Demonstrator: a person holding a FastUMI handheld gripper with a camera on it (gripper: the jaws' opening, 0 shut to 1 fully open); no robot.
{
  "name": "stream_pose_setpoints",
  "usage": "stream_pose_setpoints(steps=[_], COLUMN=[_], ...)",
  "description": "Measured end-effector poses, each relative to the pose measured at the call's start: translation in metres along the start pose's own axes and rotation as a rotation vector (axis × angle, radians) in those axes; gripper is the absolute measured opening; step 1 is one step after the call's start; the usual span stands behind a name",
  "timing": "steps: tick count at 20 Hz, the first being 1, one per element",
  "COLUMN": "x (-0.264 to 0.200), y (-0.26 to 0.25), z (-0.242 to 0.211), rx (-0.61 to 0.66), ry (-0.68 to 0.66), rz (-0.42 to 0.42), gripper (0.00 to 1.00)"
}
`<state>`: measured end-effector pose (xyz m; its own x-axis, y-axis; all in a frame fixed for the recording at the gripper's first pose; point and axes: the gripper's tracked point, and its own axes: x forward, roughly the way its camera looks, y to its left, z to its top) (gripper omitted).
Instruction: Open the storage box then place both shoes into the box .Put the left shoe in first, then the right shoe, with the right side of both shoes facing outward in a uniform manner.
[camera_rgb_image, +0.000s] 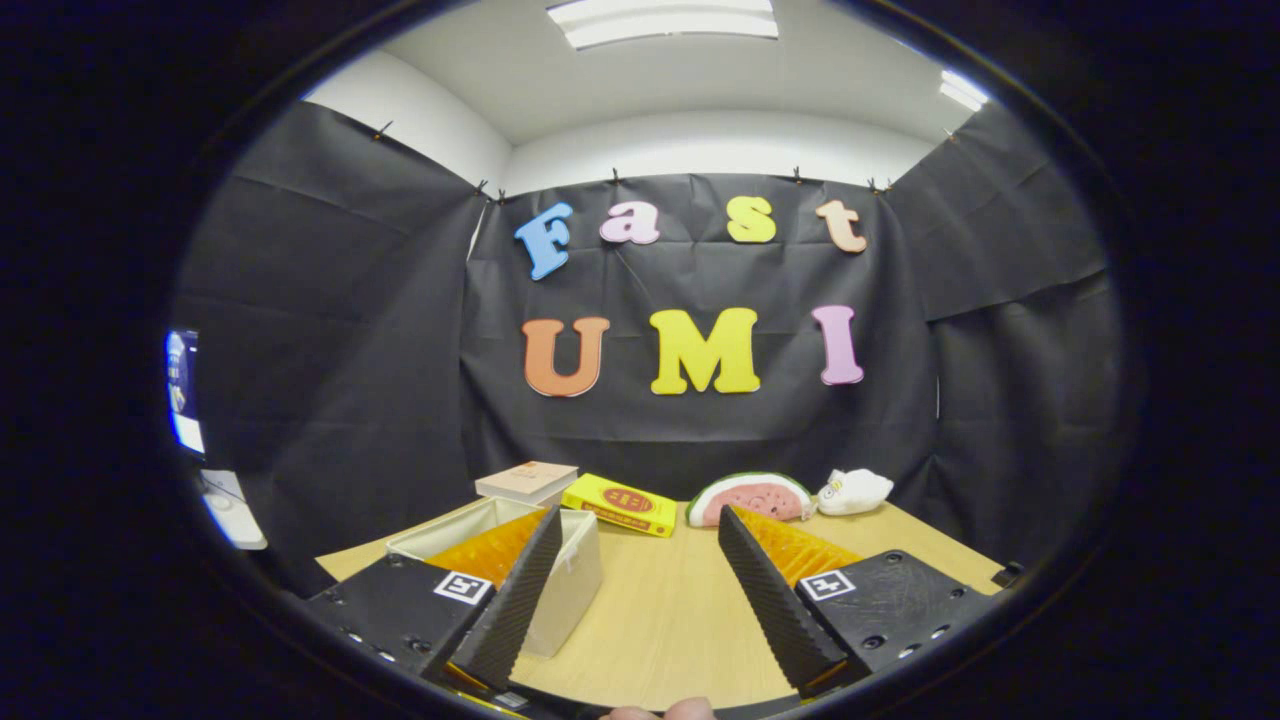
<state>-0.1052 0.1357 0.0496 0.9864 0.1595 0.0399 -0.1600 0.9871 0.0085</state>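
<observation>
Gripper (637, 525) nearest, fingers spread wide, gripping nothing, hovering over wooden table (670, 620). Storage box (560, 585) near left, partly behind left finger, lid state unclear. Far edge: watermelon plush (752, 497), yellow box (620, 504), tan book (527, 481), white plush (853, 491).

Matt wood-grain table (670, 620), plush watermelon toy (752, 497), ribbed gripper (640, 575) fingers apart
</observation>
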Motion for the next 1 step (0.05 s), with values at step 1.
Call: stream_pose_setpoints(steps=[1], x=[-0.0007], y=[-0.0007], z=[0.0032], rx=[-0.006], ry=[-0.004], rz=[-0.004], gripper=[0.96])
